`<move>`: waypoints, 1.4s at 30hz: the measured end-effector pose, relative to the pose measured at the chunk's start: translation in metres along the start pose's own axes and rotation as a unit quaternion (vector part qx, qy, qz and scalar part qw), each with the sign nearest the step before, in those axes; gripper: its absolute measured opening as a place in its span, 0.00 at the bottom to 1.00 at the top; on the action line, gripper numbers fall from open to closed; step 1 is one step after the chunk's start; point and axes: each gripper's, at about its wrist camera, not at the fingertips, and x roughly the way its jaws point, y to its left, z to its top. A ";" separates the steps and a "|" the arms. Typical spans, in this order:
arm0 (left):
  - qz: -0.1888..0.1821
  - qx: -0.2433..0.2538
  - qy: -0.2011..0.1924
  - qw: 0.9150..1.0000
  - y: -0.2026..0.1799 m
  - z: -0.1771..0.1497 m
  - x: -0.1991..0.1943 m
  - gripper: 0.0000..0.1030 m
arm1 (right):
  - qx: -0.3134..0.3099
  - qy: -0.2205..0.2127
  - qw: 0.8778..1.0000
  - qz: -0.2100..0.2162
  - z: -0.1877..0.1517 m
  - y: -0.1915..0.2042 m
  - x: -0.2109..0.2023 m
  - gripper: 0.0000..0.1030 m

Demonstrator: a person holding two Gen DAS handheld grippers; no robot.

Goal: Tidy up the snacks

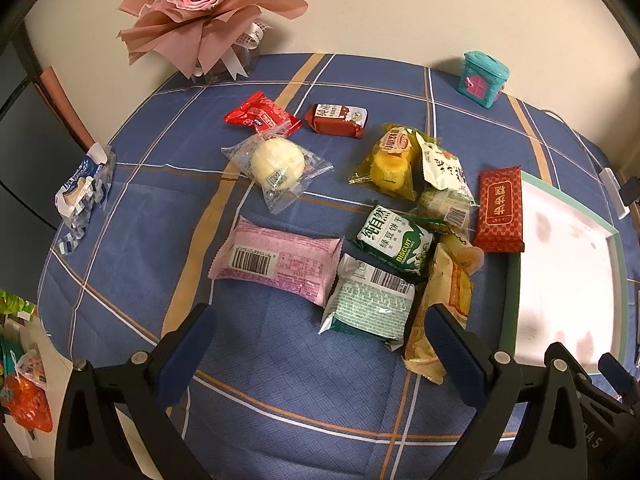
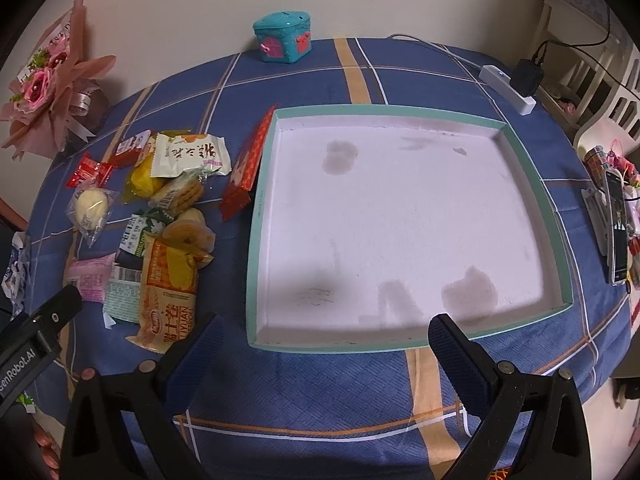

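Observation:
Several wrapped snacks lie on a blue plaid tablecloth: a pink packet (image 1: 276, 261), a pale-green packet (image 1: 370, 300), a green biscuit pack (image 1: 394, 242), a clear-wrapped round bun (image 1: 277, 164), a yellow cake (image 1: 390, 164) and a dark red packet (image 1: 500, 210). My left gripper (image 1: 320, 330) hovers open just in front of the pink and pale-green packets, holding nothing. A shallow white tray with a teal rim (image 2: 556, 220) sits to the right, with nothing in it. My right gripper (image 2: 324, 342) stands open over the tray's near edge, fingers bare.
A pink flower bouquet (image 1: 200, 4) and a teal toy box (image 2: 282, 38) stand at the table's back. A white power strip with a black plug (image 2: 510, 86) and a phone (image 2: 616, 228) lie right of the tray. A blue-white wrapper (image 1: 82, 192) lies at the left edge.

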 end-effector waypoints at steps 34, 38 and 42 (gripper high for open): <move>-0.010 -0.036 0.019 0.999 0.023 0.011 0.016 1.00 | -0.050 -0.004 0.999 -0.006 0.004 0.044 0.012 1.00; -0.016 -0.048 0.025 0.998 0.029 0.017 0.021 1.00 | -0.055 -0.003 0.998 0.005 0.006 0.053 0.014 1.00; -0.031 -0.073 0.036 0.996 0.040 0.026 0.030 1.00 | -0.060 -0.008 0.998 0.031 0.014 0.067 0.014 0.96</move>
